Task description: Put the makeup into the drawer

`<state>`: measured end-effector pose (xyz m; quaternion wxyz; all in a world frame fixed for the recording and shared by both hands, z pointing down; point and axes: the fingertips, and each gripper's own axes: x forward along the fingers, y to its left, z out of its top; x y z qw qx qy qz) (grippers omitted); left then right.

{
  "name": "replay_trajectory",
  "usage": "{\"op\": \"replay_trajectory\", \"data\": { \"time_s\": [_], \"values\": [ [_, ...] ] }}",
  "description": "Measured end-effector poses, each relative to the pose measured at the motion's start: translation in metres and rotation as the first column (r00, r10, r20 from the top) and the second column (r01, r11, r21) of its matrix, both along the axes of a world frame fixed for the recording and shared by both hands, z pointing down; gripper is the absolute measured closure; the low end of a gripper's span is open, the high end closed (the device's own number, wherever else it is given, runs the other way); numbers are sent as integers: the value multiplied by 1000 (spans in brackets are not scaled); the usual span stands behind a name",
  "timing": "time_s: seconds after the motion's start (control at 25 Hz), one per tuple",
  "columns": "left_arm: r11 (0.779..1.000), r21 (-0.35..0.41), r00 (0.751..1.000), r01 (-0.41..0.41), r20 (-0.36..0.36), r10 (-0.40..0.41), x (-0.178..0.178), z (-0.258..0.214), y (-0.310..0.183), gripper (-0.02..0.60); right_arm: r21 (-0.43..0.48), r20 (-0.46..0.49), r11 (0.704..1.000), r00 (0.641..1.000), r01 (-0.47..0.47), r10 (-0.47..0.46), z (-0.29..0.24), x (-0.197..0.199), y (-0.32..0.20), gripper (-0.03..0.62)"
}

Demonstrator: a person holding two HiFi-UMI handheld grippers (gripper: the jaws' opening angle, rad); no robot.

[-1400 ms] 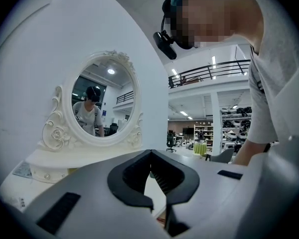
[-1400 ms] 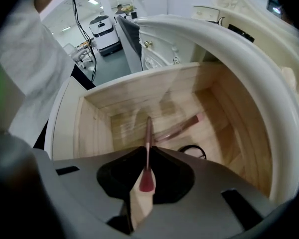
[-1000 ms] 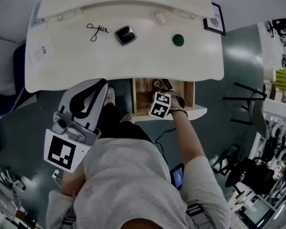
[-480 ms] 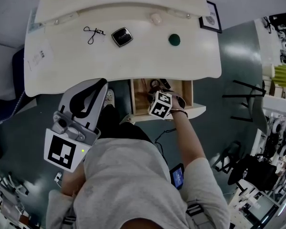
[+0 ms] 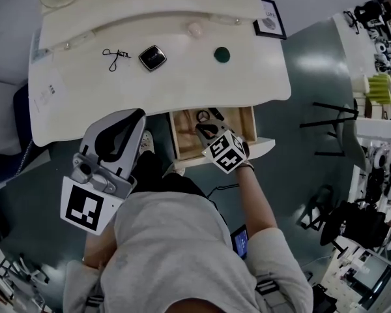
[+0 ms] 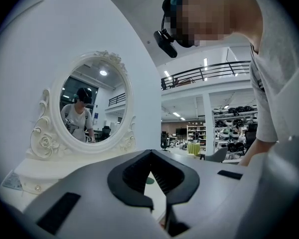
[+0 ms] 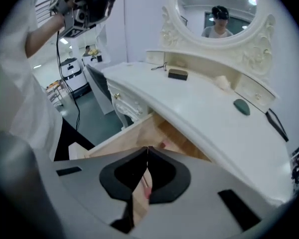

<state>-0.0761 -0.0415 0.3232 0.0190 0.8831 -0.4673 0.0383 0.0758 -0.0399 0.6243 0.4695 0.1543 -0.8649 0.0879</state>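
An eyelash curler (image 5: pixel 115 55), a black compact (image 5: pixel 152 58), a pale pink piece (image 5: pixel 195 29) and a round green piece (image 5: pixel 221 55) lie on the white vanity top (image 5: pixel 85 90). Under its front edge the wooden drawer (image 5: pixel 182 142) stands open, with a few dark items at its back (image 5: pixel 207 115). My right gripper (image 5: pixel 205 130) hangs over the drawer, jaws shut and empty; in the right gripper view its tips (image 7: pixel 147 149) meet above the drawer floor (image 7: pixel 139 133), where a pink stick (image 7: pixel 148 187) lies. My left gripper (image 5: pixel 133 119) is shut and empty, left of the drawer.
A small framed picture (image 5: pixel 269 23) stands at the table's right back corner. An oval mirror (image 6: pixel 87 103) rises at the back of the vanity. Black chair legs (image 5: pixel 329 126) and shelves of goods (image 5: pixel 378 90) are on the floor to the right.
The right gripper has drawn back a little towards the drawer's front and turned. The head view has shifted, so the table sits further left. The left gripper has held still.
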Motion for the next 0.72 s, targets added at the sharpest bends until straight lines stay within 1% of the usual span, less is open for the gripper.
{"op": "replay_trajectory", "data": {
  "time_s": [0.12, 0.32, 0.48, 0.72],
  "values": [
    [1000, 10, 1000, -23, 2, 23, 7, -4, 0, 568, 23, 92, 995, 991, -98, 96, -21, 0, -5, 571],
    [998, 28, 998, -63, 2, 63, 22, -10, -1, 568, 51, 209, 969, 951, -242, 226, -52, 11, -10, 571],
    [994, 43, 995, -99, 8, 99, 35, -15, 0, 568, 73, 278, 944, 915, -323, 291, -75, 22, -8, 571],
    [987, 55, 989, -151, 17, 150, 56, -23, 1, 568, 120, 380, 895, 853, -430, 359, -114, 39, -8, 571]
  ]
}}
